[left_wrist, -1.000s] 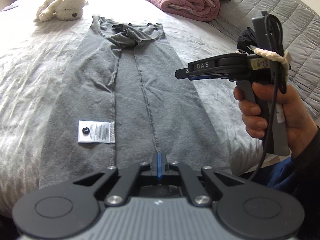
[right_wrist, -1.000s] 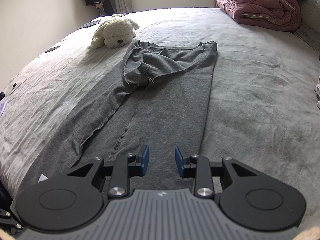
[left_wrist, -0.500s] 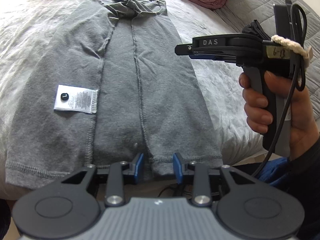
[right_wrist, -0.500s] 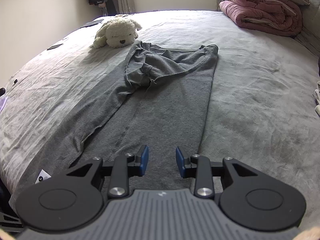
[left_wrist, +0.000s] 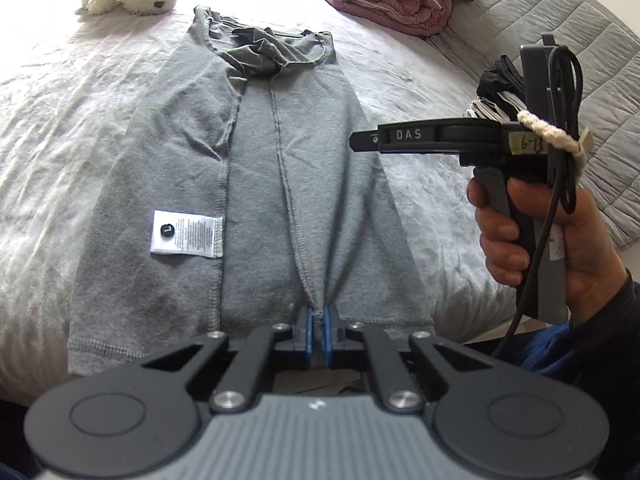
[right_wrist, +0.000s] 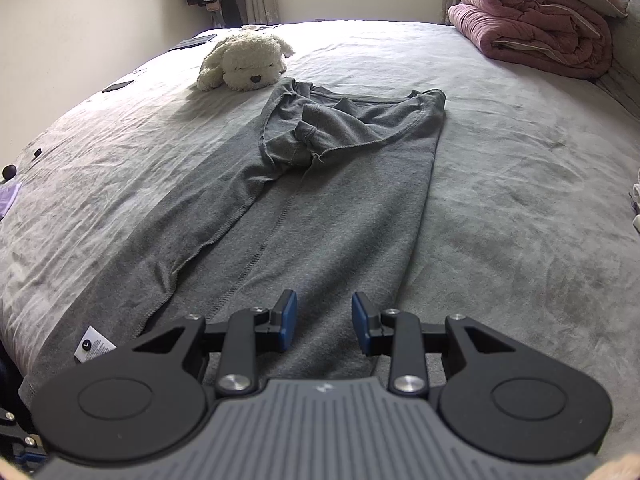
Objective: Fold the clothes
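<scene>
A grey garment (left_wrist: 280,168) lies lengthwise on the bed, folded along its length, with a white label (left_wrist: 186,233) on its left part. It also shows in the right wrist view (right_wrist: 320,216). My left gripper (left_wrist: 316,330) is shut on the garment's near hem at the middle seam, and the cloth puckers toward it. My right gripper (right_wrist: 324,320) is open and empty, hovering above the garment's near right part. From the left wrist view the right gripper (left_wrist: 360,142) is seen side-on, above the garment's right edge.
A white plush dog (right_wrist: 244,62) lies beyond the garment's far end. A rolled pink quilt (right_wrist: 536,26) sits at the far right by a grey quilted headboard (left_wrist: 560,40). The grey bedsheet (right_wrist: 500,184) spreads on both sides. The near bed edge is just under the left gripper.
My left gripper was shut, opened at the garment's near hem half a second ago, and has now shut on the hem at the seam. The right gripper stayed open, hovering.
</scene>
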`<state>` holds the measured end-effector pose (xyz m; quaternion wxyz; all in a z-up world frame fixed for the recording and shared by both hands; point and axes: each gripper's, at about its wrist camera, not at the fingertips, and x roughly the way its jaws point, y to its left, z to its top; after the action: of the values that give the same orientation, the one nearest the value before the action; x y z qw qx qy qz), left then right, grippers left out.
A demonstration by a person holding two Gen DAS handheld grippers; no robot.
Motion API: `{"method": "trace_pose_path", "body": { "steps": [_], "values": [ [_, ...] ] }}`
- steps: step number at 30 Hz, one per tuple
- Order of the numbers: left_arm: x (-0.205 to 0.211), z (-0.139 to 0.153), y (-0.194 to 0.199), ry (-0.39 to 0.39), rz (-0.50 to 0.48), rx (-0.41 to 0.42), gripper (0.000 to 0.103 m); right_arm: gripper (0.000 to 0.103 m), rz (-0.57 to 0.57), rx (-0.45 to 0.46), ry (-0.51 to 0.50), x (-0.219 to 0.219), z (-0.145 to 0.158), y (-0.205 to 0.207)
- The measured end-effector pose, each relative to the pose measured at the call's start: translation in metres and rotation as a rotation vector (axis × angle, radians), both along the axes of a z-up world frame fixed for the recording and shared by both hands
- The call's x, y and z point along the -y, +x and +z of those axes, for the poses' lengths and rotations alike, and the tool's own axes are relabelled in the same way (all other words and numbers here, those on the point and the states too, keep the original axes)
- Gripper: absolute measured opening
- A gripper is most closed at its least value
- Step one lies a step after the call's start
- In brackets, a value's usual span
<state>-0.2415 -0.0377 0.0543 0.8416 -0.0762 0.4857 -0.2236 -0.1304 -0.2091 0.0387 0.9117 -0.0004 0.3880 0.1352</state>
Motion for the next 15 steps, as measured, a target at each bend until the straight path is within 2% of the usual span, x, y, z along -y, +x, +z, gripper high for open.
{"method": "trace_pose_path", "body": {
  "steps": [9,11,15],
  "values": [
    [-0.004,-0.022,0.006,0.060,0.017,-0.022,0.005,0.035,0.100,-0.084,-0.095,-0.018,-0.019,-0.004],
    [-0.005,-0.013,0.002,0.044,0.010,0.008,0.005,0.035,0.111,-0.076,-0.103,-0.020,-0.019,-0.006],
    [-0.007,0.002,-0.002,0.032,0.000,0.055,0.005,0.035,0.130,-0.037,-0.055,-0.019,-0.006,-0.012]
  ]
}}
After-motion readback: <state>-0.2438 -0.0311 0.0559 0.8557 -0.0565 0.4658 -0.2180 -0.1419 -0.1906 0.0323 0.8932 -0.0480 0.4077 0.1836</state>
